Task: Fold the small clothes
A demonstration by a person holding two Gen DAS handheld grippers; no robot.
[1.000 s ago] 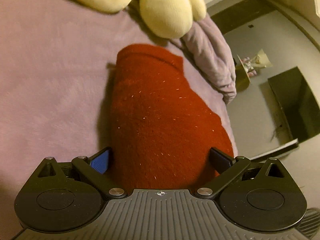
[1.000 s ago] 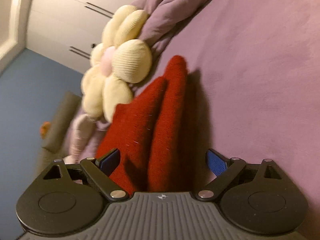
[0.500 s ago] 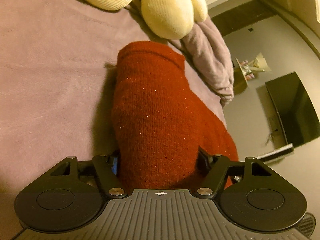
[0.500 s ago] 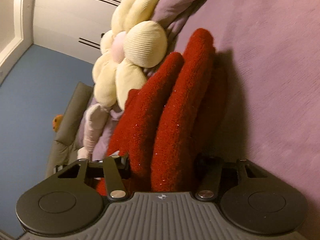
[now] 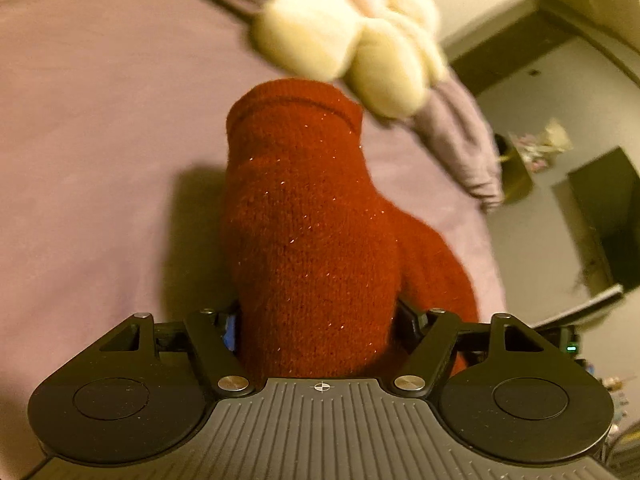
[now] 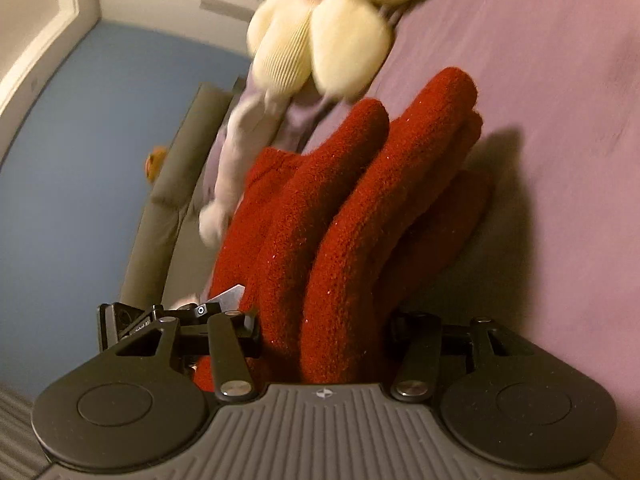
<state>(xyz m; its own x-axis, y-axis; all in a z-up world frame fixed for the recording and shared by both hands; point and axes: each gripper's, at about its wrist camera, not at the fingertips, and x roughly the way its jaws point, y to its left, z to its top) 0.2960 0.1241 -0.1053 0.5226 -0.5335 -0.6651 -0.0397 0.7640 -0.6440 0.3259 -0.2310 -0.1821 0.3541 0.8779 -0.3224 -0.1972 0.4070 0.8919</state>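
A red knit glove (image 5: 304, 224) lies on the purple bed cover (image 5: 100, 140). My left gripper (image 5: 318, 320) is shut on the glove's near end; the cuff points away from me. In the right wrist view the glove's fingers (image 6: 360, 208) stick up and away, lifted off the cover (image 6: 540, 80). My right gripper (image 6: 324, 328) is shut on the glove's finger end. The fingertips of both grippers are mostly hidden by the knit.
A cream flower-shaped plush (image 5: 352, 40) lies just beyond the glove, also in the right wrist view (image 6: 320, 32). A bunched lilac blanket (image 5: 460, 140) hangs at the bed's right edge. Beyond the edge are a floor, a dark screen (image 5: 608, 216) and a grey sofa (image 6: 176, 184).
Both grippers closed on the glove, from open a second ago. The glove has since been raised off the cover, and the views have tilted, with the plush now blurred.
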